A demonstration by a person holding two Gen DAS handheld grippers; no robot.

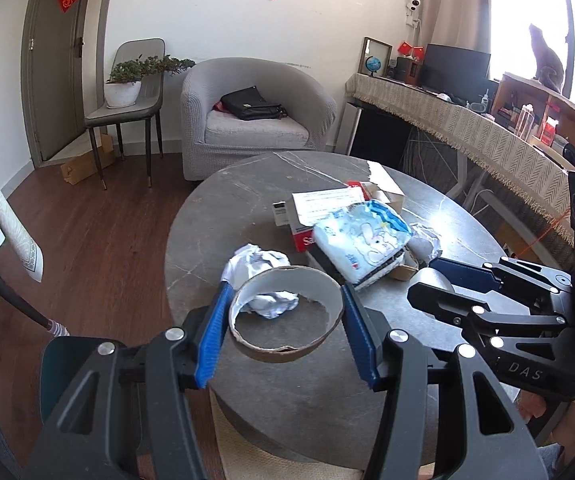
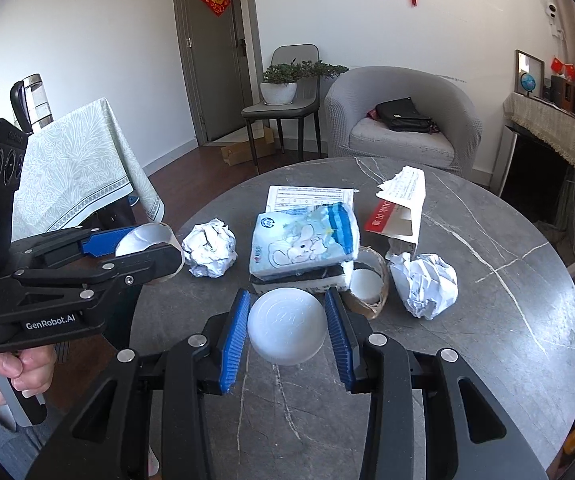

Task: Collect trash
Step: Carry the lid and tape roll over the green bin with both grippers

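Note:
My left gripper [image 1: 285,316] is shut on a cardboard tape ring [image 1: 287,336] and holds it above the near edge of the round grey table [image 1: 215,232]. It also shows in the right wrist view [image 2: 143,252], ring [image 2: 147,236] in its jaws. My right gripper [image 2: 287,320] is shut on a translucent white plastic lid [image 2: 286,326] above the table. Crumpled paper balls [image 2: 209,252] [image 2: 425,282], a blue-and-white tissue pack [image 2: 303,240], a torn red-and-white box [image 2: 397,212] and another tape ring with a white cup [image 2: 367,284] lie on the table.
A grey armchair [image 1: 255,116] with a black bag stands behind the table. A chair with a potted plant [image 1: 127,80] is by the door. A cloth-covered table [image 2: 75,168] stands at left, a fringed desk [image 1: 467,128] at right.

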